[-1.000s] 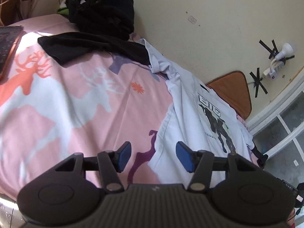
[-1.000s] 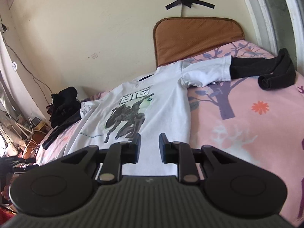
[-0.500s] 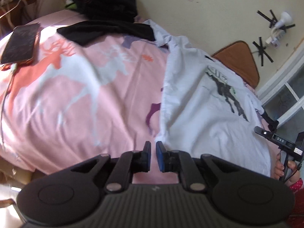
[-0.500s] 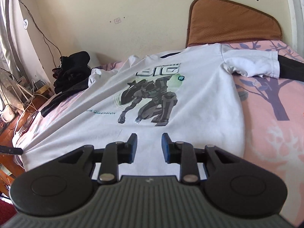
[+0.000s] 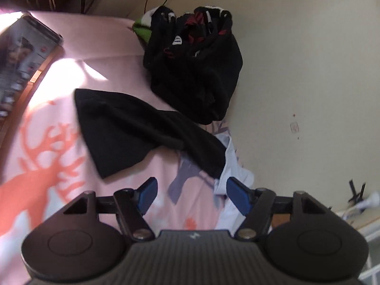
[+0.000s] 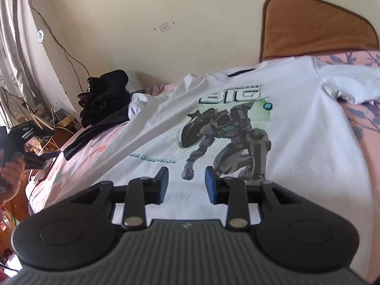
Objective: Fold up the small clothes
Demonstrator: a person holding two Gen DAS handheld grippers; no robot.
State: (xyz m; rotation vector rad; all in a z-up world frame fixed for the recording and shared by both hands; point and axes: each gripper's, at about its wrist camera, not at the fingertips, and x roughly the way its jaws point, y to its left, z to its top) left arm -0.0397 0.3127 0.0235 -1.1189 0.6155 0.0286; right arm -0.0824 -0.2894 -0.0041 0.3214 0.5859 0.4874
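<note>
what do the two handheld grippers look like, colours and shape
Both look alike. The left gripper and right gripper each have a ribbed dark grey body, two round black discs at the sides, black linkage arms with silver pivot pins, and two fingers with blue pads. No cables or sleeves show.

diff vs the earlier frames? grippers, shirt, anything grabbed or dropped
The left gripper swung from the shirt's hem toward its far sleeve and the black garment; its jaws shut briefly and are opening again, pinching nothing. The right gripper crept nearer the white T-shirt, jaws opening, empty. Unchanged: shirt spread print-up on the pink bedsheet, black clothes pile by the wall.
</note>
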